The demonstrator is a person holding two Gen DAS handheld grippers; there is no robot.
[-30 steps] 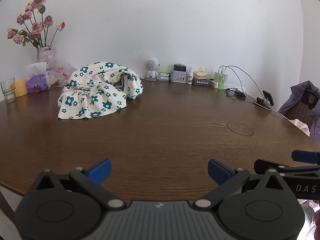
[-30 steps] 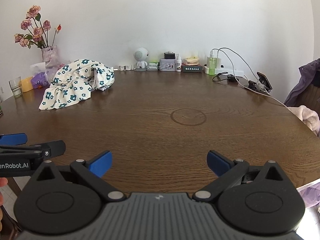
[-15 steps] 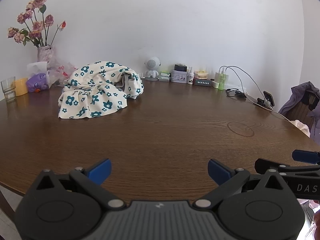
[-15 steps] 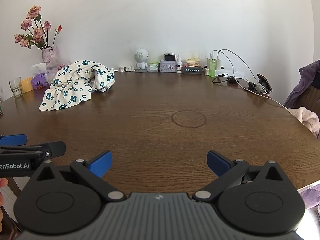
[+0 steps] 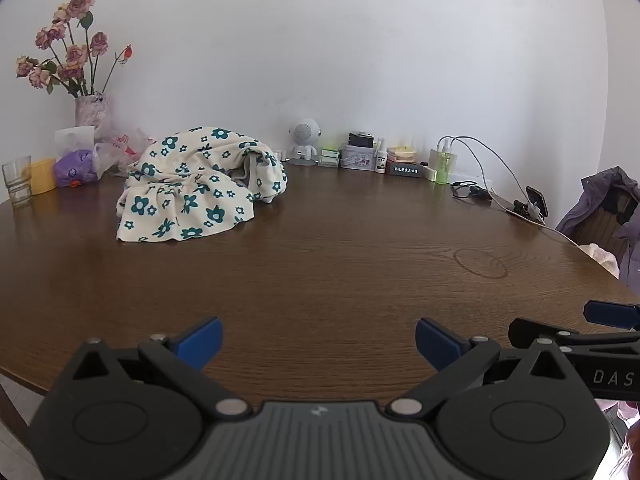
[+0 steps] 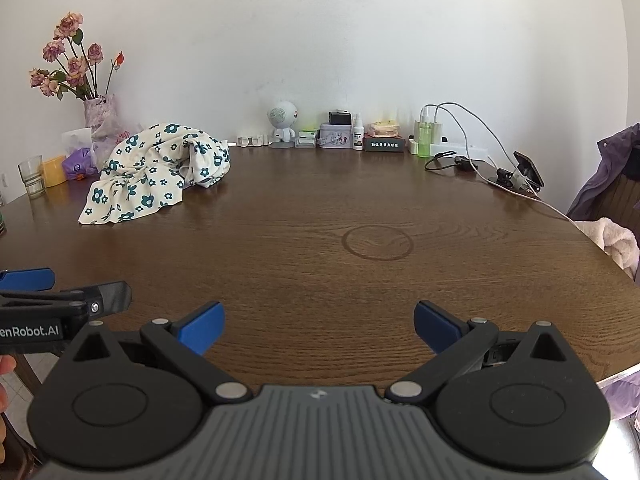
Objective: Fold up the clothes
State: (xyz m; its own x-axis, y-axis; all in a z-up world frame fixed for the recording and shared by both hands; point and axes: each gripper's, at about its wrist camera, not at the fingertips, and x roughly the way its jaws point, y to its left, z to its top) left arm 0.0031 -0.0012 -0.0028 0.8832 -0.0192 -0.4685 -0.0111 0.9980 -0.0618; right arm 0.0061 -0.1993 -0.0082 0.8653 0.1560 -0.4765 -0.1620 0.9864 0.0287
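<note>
So, L to R. At 10 o'clock along the far edge you've got the vase (image 5: 90,114), tissue box (image 5: 74,138), a purple pouch (image 5: 74,168), a yellow cup (image 5: 42,176) and a glass (image 5: 18,180), all pushed back to the wall, prob. to keep the table (image 5: 340,272) free as a folding surface.

Next, the garment (image 5: 192,188): cream cloth w/ teal flowers, bunched in a heap at about 11 o'clock from your left gripper (image 5: 318,342), and nearer 10 o'clock from your right gripper (image 6: 318,326). It sits on the table well apart from both, untouched. It's humped at the back and spills toward you, a ruffled hem lying flat at the near-left. Long axis, as far as a crumpled pile has one, runs from near-left hem to far-right hump, i.e. roughly 7 to 1 o'clock. I can't tell collar, sleeves or which way it faces; the folds hide that.

Then at 12 to 1 o'clock: a small white robot figure (image 5: 306,140), boxes, bottles, a cable (image 5: 492,164) and a phone (image 5: 536,200) at 2 o'clock.

Both grippers hover low over the near table edge, side by side, jaws spread wide, nothing between the blue pads. That looks like a ready pose: folding not yet begun. You'd likely reach fwd-left to the heap and drag it to the open middle to spread it out first.
</note>
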